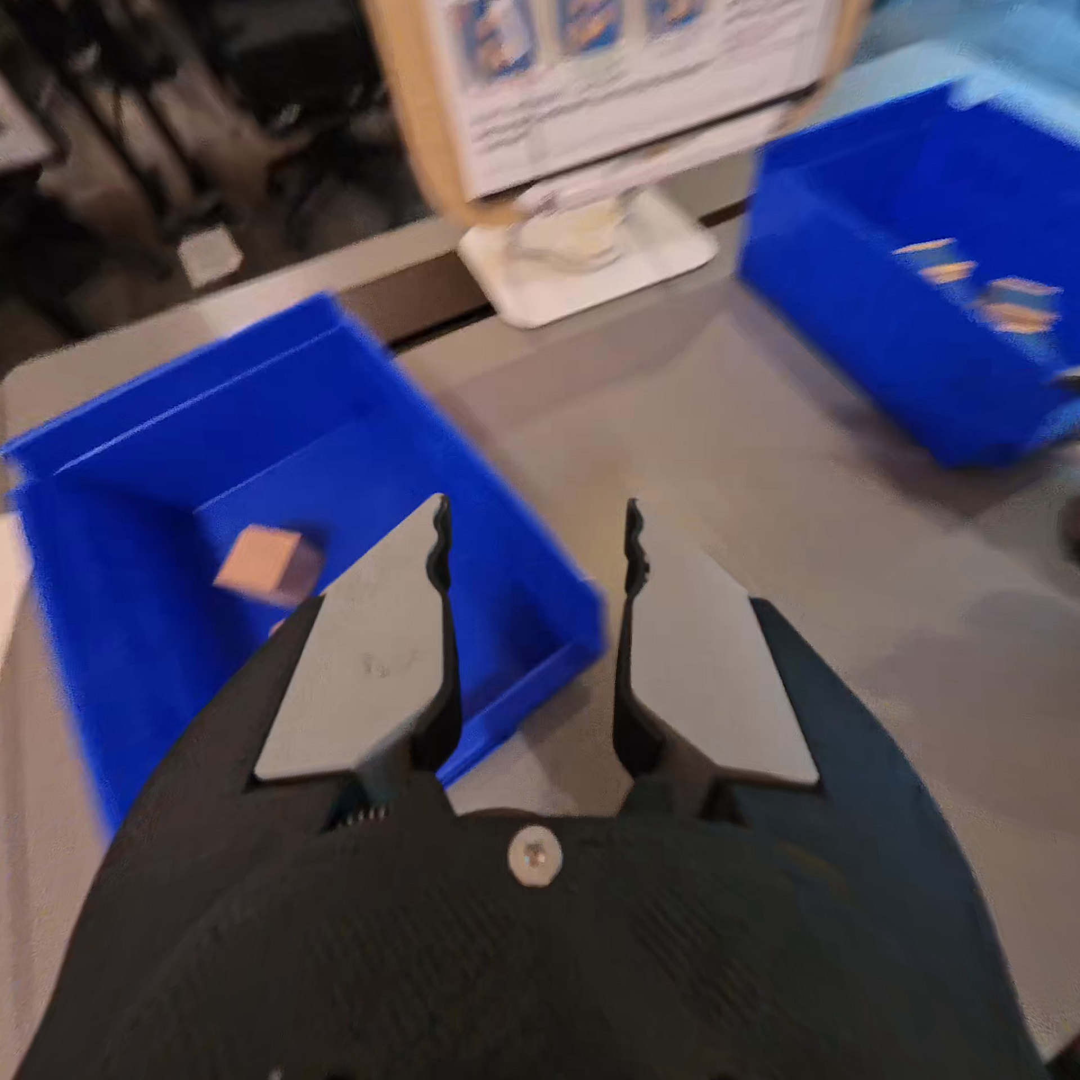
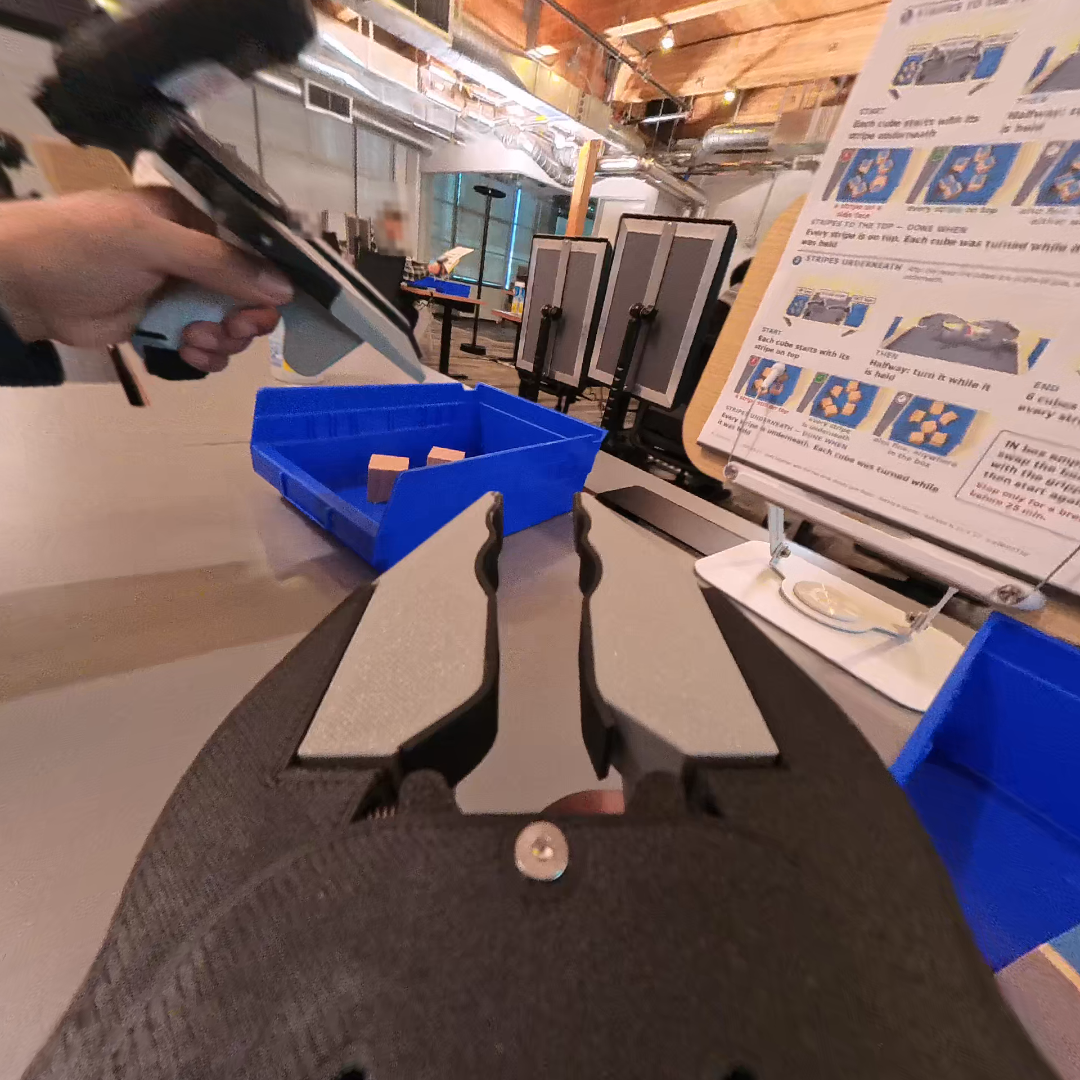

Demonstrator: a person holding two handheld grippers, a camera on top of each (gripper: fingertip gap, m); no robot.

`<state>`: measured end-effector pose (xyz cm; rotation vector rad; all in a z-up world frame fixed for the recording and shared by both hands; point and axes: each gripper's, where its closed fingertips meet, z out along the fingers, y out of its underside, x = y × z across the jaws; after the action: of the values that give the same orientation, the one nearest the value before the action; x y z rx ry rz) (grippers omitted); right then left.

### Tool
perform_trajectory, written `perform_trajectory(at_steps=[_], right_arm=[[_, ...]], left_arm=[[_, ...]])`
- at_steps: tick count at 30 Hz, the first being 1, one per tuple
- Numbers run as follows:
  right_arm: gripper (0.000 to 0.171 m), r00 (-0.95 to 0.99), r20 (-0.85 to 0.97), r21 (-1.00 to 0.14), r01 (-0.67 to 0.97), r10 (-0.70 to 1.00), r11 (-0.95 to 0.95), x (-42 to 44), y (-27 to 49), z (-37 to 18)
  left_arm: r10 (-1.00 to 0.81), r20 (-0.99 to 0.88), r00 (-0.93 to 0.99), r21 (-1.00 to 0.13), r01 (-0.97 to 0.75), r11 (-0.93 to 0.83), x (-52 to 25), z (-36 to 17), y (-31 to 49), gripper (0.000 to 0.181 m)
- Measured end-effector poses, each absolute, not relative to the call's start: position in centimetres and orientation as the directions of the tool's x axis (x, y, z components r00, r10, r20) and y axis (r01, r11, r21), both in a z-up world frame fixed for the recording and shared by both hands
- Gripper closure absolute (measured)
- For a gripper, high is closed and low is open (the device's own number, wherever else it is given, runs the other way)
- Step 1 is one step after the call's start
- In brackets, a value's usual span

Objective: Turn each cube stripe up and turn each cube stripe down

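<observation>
Two bins stood well apart on the tabletop (image 2: 146, 526). The left bin (image 2: 526, 467) held two cubes (image 2: 387, 476) near each other; the right bin (image 1: 830, 304) held several cubes (image 1: 1017, 310). Between and behind them stood an instruction board (image 2: 935, 292) on its stand (image 2: 760, 590).

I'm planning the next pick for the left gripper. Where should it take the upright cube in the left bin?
Probably from above, fingers on two opposite side faces of the cube. It stands apart from the second cube, and the bin walls block a low approach. The left gripper is open, empty.
</observation>
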<state>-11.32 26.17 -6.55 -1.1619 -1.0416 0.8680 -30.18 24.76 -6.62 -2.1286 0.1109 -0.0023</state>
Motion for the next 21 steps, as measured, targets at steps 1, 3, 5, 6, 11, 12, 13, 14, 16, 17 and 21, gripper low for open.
perform_trajectory(at_steps=[1,3,5,6,11,12,13,14,16,17,21], right_arm=[[0.149,0.296,0.155,-0.985,-0.021,0.943,0.169,-11.2,26.4,-6.6],[0.146,0.281,0.089,-0.994,-0.039,0.956,0.104,-11.1,26.7,-6.8],[0.143,0.268,0.038,-0.998,-0.042,0.963,0.051,-11.2,27.1,-7.1],[0.141,0.264,0.021,-0.999,-0.037,0.964,0.032,-11.2,27.3,-7.3],[0.139,0.257,0.022,-1.0,-0.009,0.966,0.025,-11.6,27.4,-7.9],[0.139,0.257,0.028,-1.0,-0.004,0.966,0.03,-11.7,27.3,-8.0],[0.139,0.255,0.032,-0.999,0.002,0.966,0.033,-11.8,27.3,-8.1],[0.139,0.25,0.034,-0.999,0.009,0.968,0.033,-11.9,27.2,-8.3],[0.139,0.243,0.036,-0.999,0.02,0.969,0.032,-12.1,27.1,-8.6],[0.137,0.241,0.033,-0.999,0.026,0.97,0.028,-12.2,27.1,-8.8],[0.136,0.231,0.024,-0.999,0.032,0.973,0.017,-12.3,27.1,-9.0]], left_arm=[[-0.027,-0.049,0.998,-0.81,-0.055,-0.584,-32.9,-7.5,24.9,0.122],[0.048,-0.065,0.997,-0.701,-0.011,-0.713,-37.4,-10.7,24.8,0.122],[0.107,-0.123,0.987,-0.554,0.021,-0.832,-41.3,-14.3,24.1,0.116],[0.13,-0.171,0.977,-0.484,0.031,-0.875,-43.0,-15.7,23.6,0.116],[0.059,-0.215,0.975,-0.354,-0.021,-0.935,-45.2,-18.2,23.6,0.119],[0.048,-0.181,0.982,-0.341,-0.017,-0.94,-44.8,-18.5,23.8,0.119],[0.041,-0.15,0.988,-0.327,-0.011,-0.945,-44.5,-18.9,23.9,0.118],[0.04,-0.13,0.991,-0.305,-0.001,-0.953,-44.2,-19.4,23.9,0.118],[0.095,-0.154,0.984,-0.201,0.063,-0.977,-45.1,-20.8,22.9,0.118],[0.126,-0.167,0.978,-0.159,0.099,-0.982,-45.5,-21.4,22.3,0.119],[0.122,-0.138,0.983,-0.124,0.105,-0.987,-45.1,-22.9,22.0,0.133]])
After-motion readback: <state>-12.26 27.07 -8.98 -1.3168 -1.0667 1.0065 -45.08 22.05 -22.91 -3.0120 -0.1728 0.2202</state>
